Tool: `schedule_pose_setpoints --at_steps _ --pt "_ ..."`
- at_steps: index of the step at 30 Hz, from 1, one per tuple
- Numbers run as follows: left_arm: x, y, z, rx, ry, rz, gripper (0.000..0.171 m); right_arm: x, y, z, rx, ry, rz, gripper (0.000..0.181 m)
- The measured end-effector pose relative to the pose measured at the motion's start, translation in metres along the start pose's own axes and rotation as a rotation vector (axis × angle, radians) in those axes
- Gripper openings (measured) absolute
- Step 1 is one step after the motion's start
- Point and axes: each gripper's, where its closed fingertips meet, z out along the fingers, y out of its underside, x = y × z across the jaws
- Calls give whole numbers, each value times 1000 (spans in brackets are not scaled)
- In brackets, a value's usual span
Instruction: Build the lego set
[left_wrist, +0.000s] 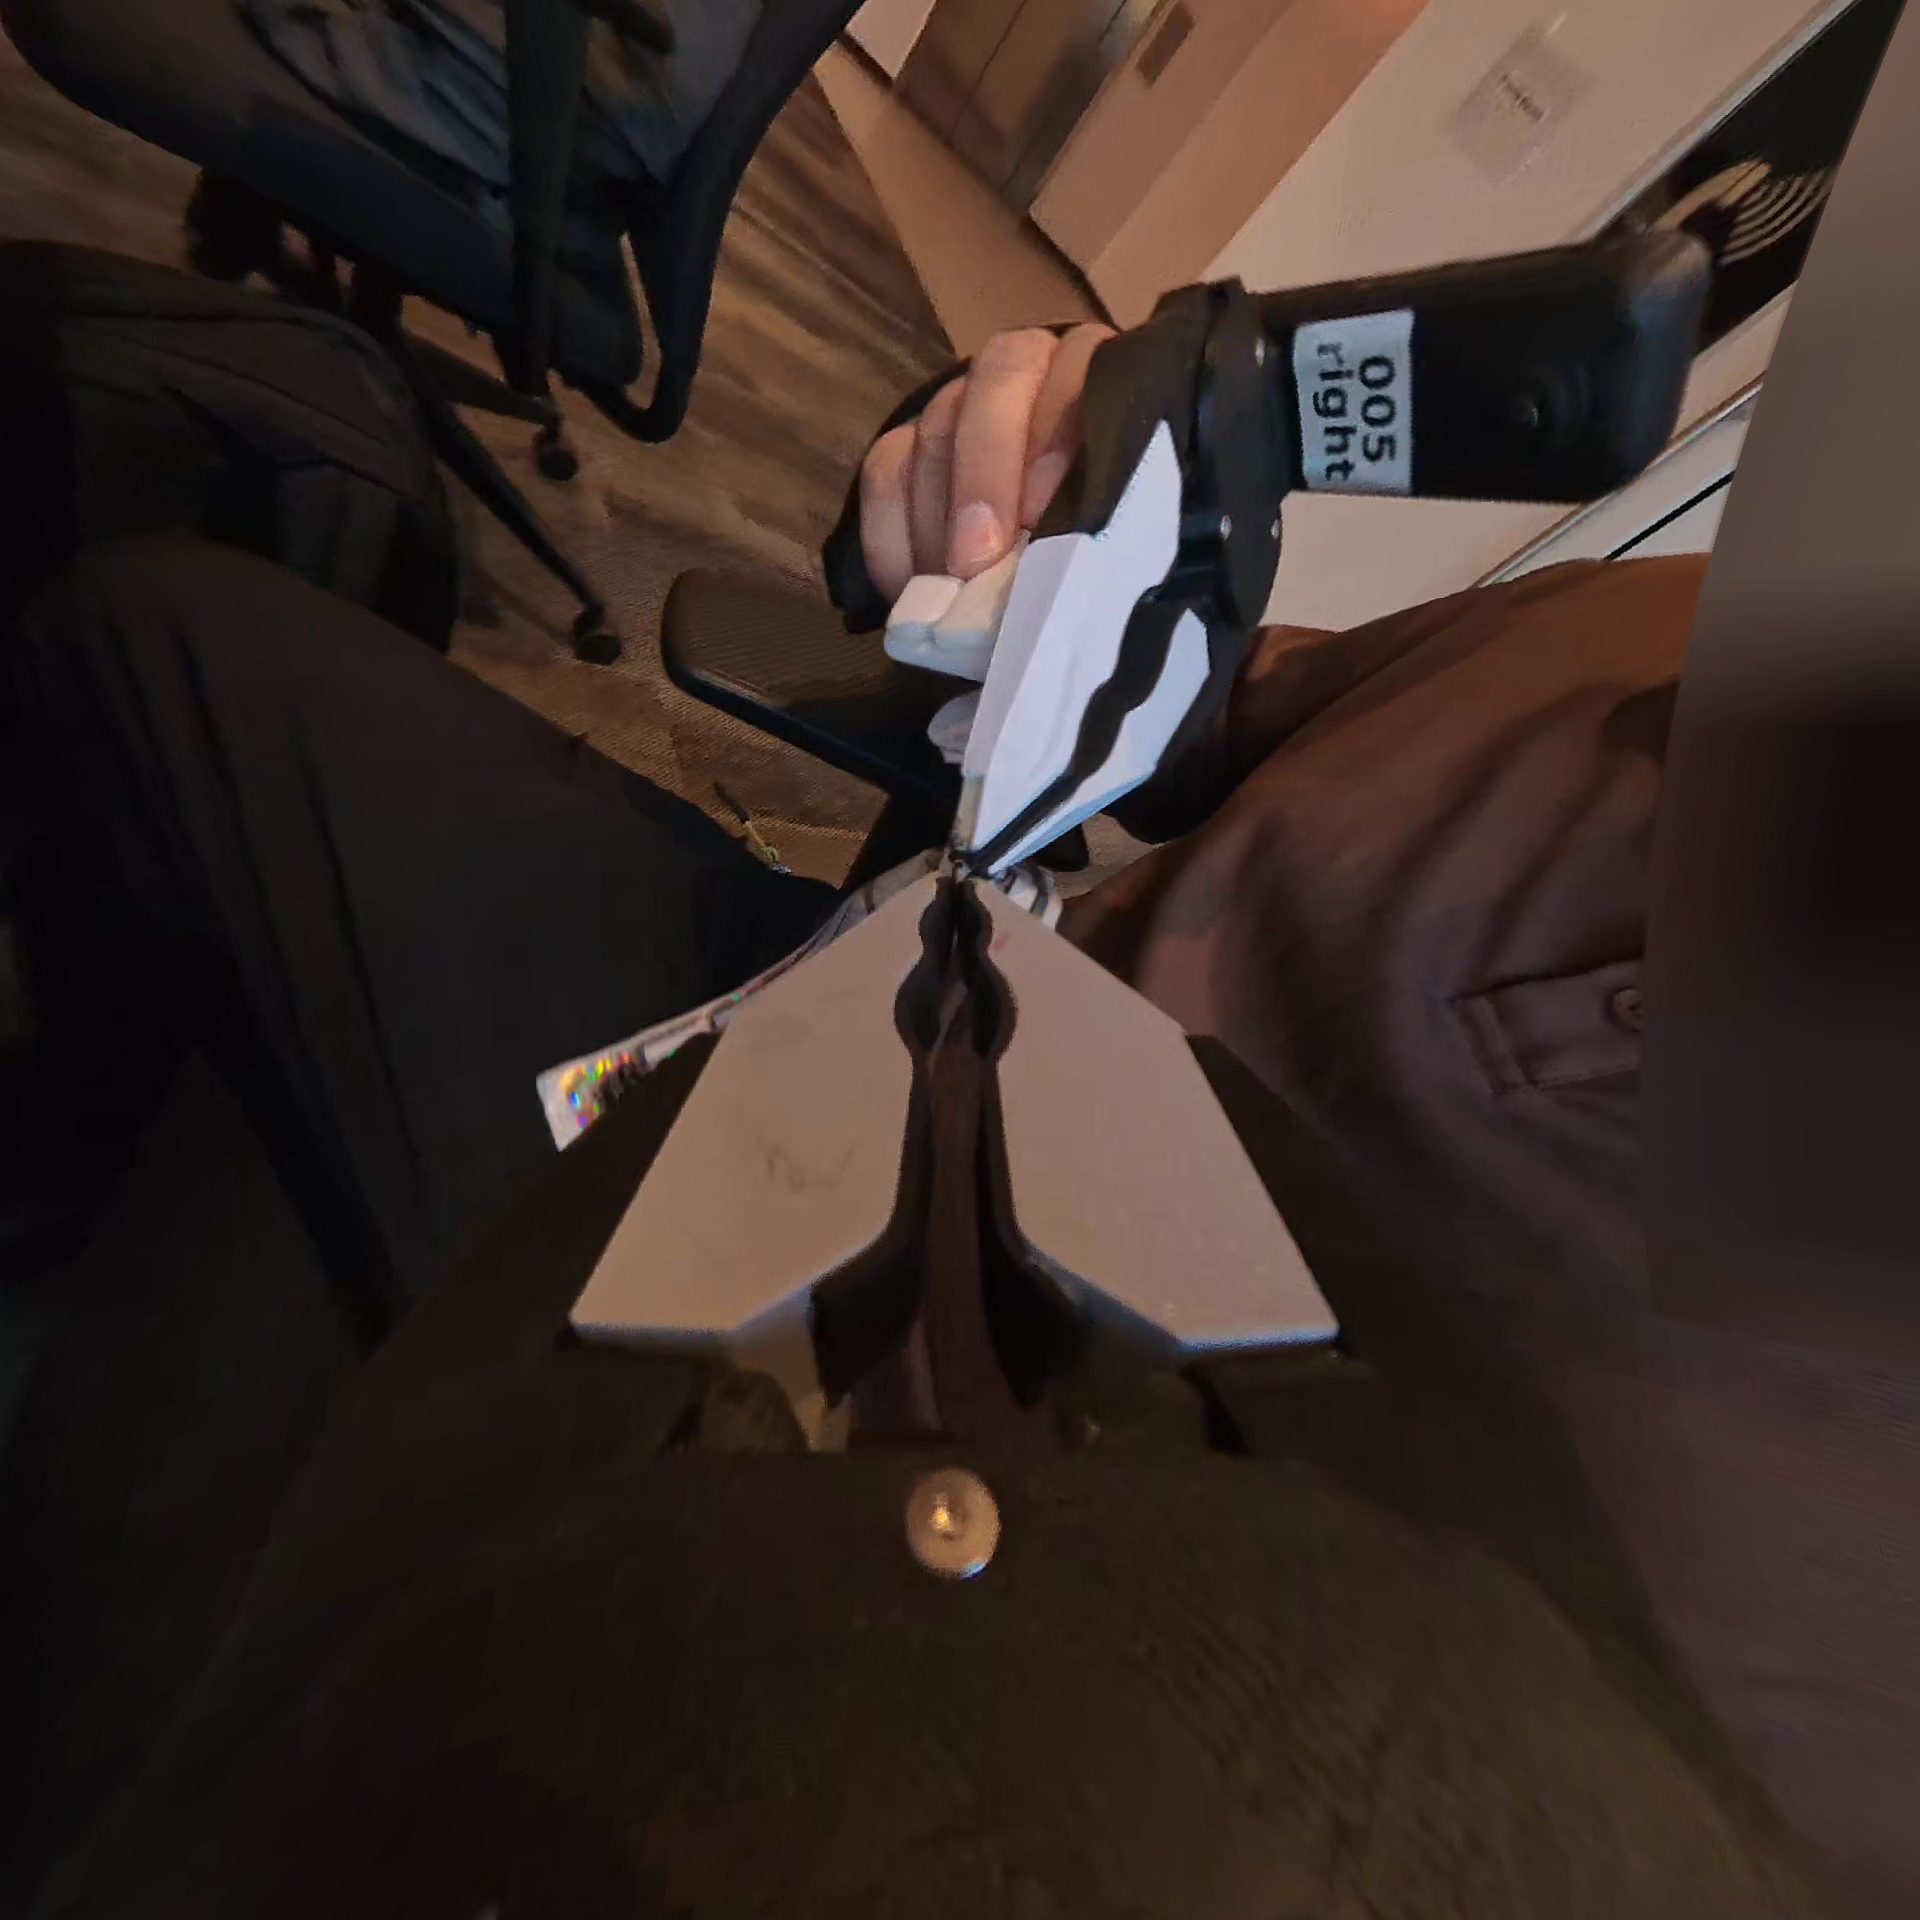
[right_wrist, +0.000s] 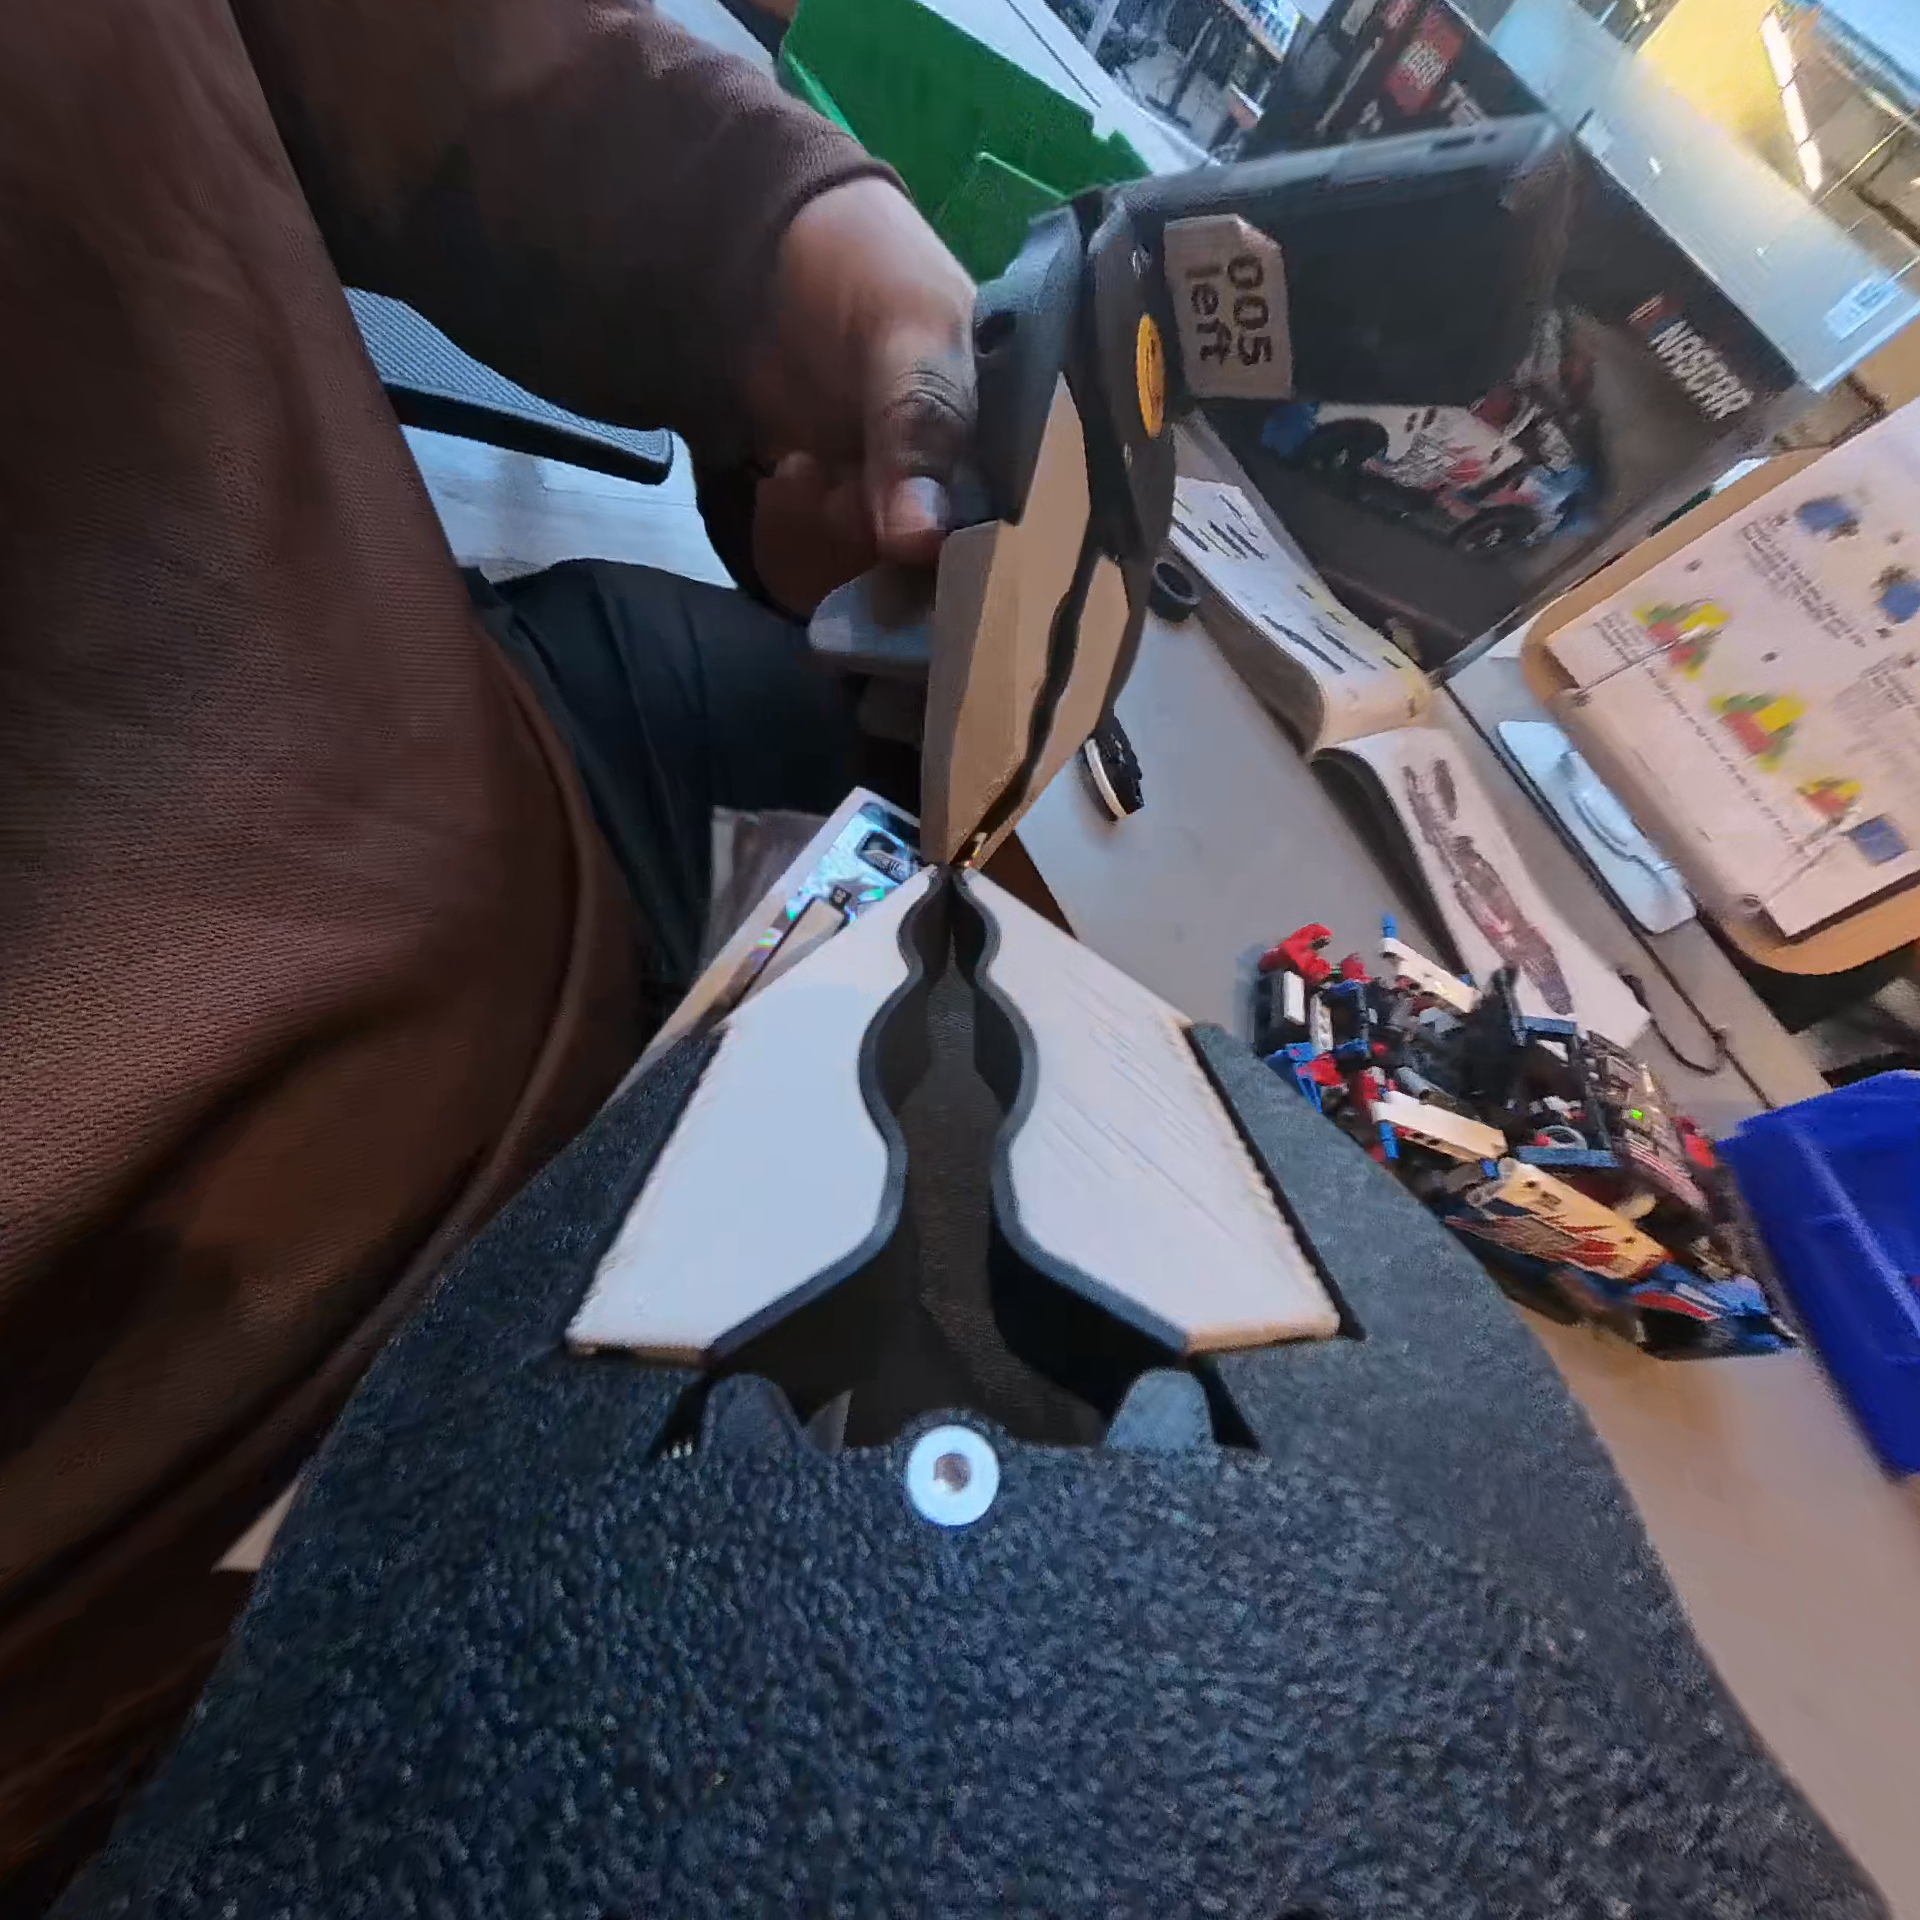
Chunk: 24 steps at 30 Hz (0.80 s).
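My left gripper (left_wrist: 951, 881) and my right gripper (right_wrist: 948, 881) meet tip to tip in the air over the person's lap. Both are shut. A shiny holographic sticker sheet (left_wrist: 623, 1060) runs from the lower left up into my left gripper's tips, and it also shows in the right wrist view (right_wrist: 831, 894). My right gripper's tips (left_wrist: 971, 852) press at the same corner of the sheet, and what they pinch is too small to tell. My left gripper shows in the right wrist view (right_wrist: 961, 852). The partly built red, white and blue lego car (right_wrist: 1507, 1122) lies on the table to the right.
A blue bin (right_wrist: 1849, 1247) stands right of the car. Instruction booklets (right_wrist: 1475, 883) and an open manual (right_wrist: 1766, 727) lie behind it, with the set's box (right_wrist: 1455, 364) and a green bin (right_wrist: 935, 114) farther back. An office chair (left_wrist: 468, 208) stands on the carpet. Left and right tips are no more than a few centimetres apart.
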Motion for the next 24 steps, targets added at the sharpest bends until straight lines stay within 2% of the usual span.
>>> schedule_pose_setpoints --at_steps 5,8,11,15,20,24 --pt "-4 -1 1 48 43 -64 0 2 3 0 -41 47 -80 0" --pt "-11 -3 2 100 48 -121 0 5 10 2 -131 137 -229 0" --pt "-15 -6 4 190 101 -243 0 8 14 2 -215 219 -383 0" --pt "-25 -2 7 266 147 -384 0 6 24 5 -310 248 -552 0" --pt "-34 -9 2 343 125 -431 0 5 25 5 -315 228 -553 0" --pt "-42 -16 -4 356 53 -388 0 2 21 3 -275 208 -483 0"
